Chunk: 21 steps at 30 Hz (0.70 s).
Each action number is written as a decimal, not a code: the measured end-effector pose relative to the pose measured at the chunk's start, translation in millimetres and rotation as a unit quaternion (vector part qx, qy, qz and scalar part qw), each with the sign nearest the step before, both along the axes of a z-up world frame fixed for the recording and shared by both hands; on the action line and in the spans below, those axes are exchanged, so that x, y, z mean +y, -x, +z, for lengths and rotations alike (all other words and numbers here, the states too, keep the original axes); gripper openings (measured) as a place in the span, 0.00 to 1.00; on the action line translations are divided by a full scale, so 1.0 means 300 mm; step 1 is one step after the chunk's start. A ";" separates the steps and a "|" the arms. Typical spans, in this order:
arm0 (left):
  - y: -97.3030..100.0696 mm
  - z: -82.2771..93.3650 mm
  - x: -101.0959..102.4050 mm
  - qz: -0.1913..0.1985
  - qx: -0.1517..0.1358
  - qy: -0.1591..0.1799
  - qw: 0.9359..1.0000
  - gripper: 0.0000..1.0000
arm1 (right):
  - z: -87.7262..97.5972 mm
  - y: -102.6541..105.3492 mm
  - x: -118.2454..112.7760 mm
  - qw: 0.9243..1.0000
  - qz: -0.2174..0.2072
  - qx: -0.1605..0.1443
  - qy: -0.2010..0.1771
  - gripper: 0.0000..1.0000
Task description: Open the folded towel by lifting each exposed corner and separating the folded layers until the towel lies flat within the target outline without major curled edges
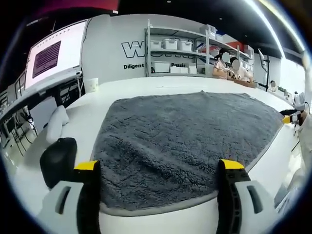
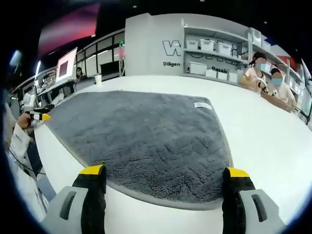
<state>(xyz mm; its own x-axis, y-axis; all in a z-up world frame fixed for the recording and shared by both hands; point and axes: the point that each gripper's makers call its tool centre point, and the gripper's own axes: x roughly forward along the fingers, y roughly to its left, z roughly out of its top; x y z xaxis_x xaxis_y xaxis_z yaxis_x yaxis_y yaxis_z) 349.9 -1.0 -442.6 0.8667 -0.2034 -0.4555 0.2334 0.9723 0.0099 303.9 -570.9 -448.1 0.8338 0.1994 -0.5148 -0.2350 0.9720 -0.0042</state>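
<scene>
Both claws, left claw (image 1: 158,170) and right claw (image 2: 165,178), wide open and empty above grey towel (image 1: 185,141) lying spread on white bench (image 1: 141,85), apparently released for flatness check.

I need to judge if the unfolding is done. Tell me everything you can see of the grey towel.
The grey towel is thick and fluffy, with a smooth paler border. It lies spread open and flat on the white table, no curled corners visible. A small white label sits near its far edge. Neither gripper touches it.

Bright, even light from ceiling strips (image 1: 273,19), soft shadows, sharp center, heavy fisheye bending at edges.
</scene>
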 end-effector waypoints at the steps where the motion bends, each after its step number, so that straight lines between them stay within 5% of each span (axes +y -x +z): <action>1: 0.000 0.000 0.000 0.000 0.000 0.000 1.000 0.99 | 0.000 0.000 0.000 1.000 0.000 0.000 0.000 1.00; 21: 0.006 0.002 0.000 -0.018 0.008 -0.003 1.000 0.99 | -0.004 0.005 0.002 0.999 0.000 0.031 0.008 0.99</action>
